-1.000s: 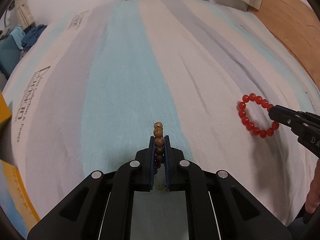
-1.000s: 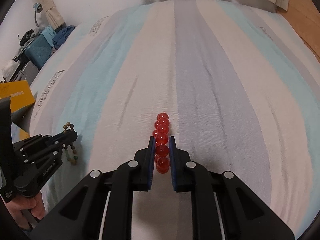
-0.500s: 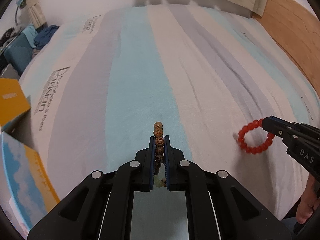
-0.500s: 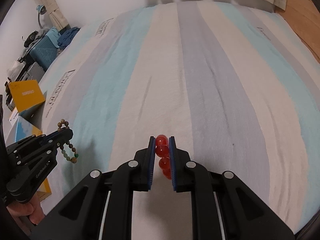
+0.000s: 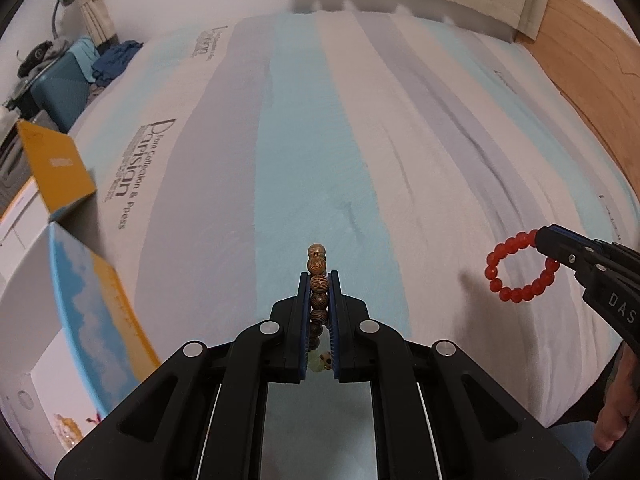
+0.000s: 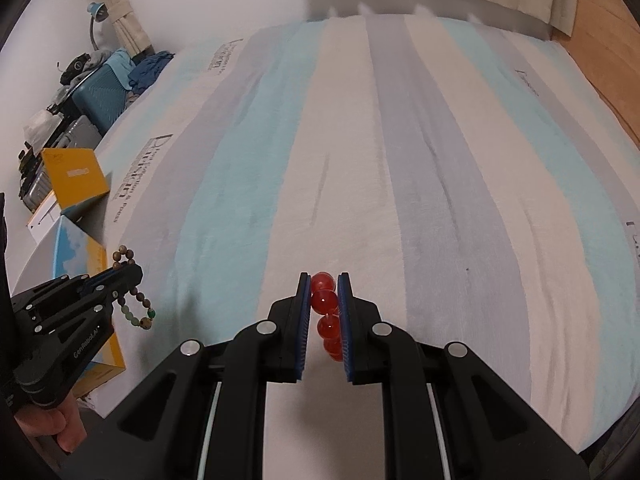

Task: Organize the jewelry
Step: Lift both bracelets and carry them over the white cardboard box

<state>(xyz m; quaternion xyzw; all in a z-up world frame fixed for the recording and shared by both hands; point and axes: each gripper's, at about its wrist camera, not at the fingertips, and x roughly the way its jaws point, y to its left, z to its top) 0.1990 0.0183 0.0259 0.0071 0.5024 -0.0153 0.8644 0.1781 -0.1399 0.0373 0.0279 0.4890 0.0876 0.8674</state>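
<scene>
The wooden bracelet [image 5: 319,298] is half hidden between blue pads. At three o'clock, the right gripper's [image 5: 541,246] body is cut off

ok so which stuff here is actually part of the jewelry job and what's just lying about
Part of the job:
- wooden bead bracelet, in the left tongs
- red bead bracelet, in the right tongs

Just lying about:
- yellow box
- blue suitcase
- desk lamp
- striped bed sheet
</scene>
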